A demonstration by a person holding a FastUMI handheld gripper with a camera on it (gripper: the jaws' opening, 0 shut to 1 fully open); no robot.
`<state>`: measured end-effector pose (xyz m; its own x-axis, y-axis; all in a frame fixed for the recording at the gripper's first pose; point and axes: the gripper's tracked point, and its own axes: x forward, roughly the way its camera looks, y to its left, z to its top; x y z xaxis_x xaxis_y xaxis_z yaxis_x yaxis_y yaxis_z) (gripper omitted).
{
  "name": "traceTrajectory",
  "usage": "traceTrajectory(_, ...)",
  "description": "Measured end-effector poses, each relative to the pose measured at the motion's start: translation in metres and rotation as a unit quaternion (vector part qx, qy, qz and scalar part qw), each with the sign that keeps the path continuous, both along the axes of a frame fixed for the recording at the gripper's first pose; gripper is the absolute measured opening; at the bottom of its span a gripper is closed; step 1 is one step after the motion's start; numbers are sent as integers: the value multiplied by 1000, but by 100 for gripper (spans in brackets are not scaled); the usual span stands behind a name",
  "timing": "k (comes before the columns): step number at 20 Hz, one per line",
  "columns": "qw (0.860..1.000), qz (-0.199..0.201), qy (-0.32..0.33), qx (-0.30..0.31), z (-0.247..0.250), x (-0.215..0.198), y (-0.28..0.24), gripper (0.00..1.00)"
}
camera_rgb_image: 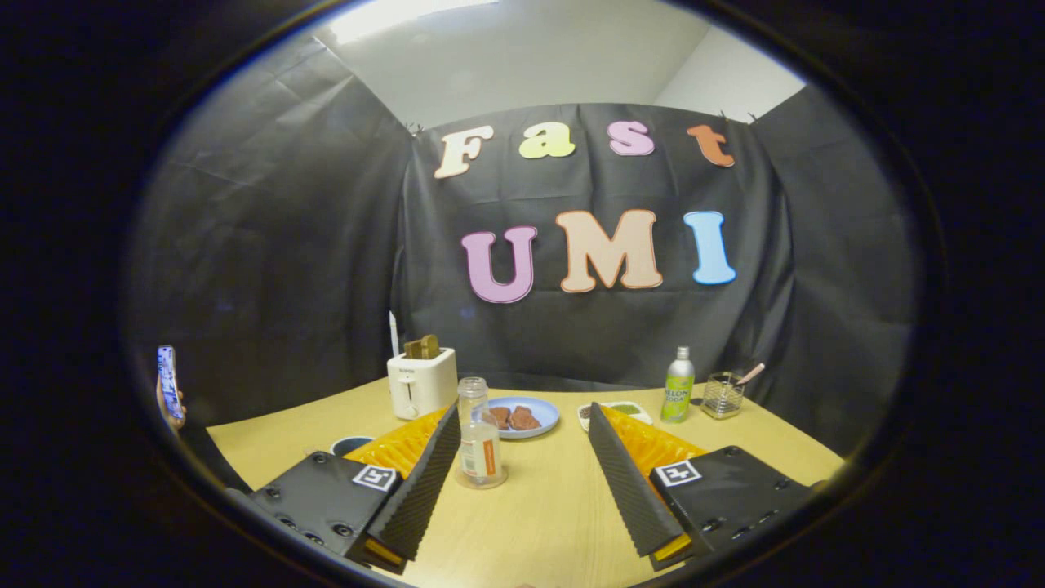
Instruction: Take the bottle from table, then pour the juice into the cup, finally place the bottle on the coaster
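A clear plastic bottle (478,434) with a white and orange label stands upright on the wooden table (539,523), without a cap. It sits just inside my left finger (420,482), near that finger's tip. My gripper (522,425) is open, its two fingers wide apart and pressing on nothing. A dark cup (351,444) peeks out behind the left finger, mostly hidden by it.
A white toaster (421,381) with toast stands at the back left. A blue plate (522,416) with brown food lies beyond the bottle. A green soda bottle (678,385), a small dish (624,410) and a wire holder (723,395) stand at the back right. A hand with a phone (168,382) shows at far left.
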<state>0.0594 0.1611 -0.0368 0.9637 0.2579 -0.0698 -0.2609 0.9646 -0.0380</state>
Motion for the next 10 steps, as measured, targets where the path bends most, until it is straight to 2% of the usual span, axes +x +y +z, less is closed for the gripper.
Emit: traceTrajectory(10,1000,8,6,-1,-5,-6,9,100)
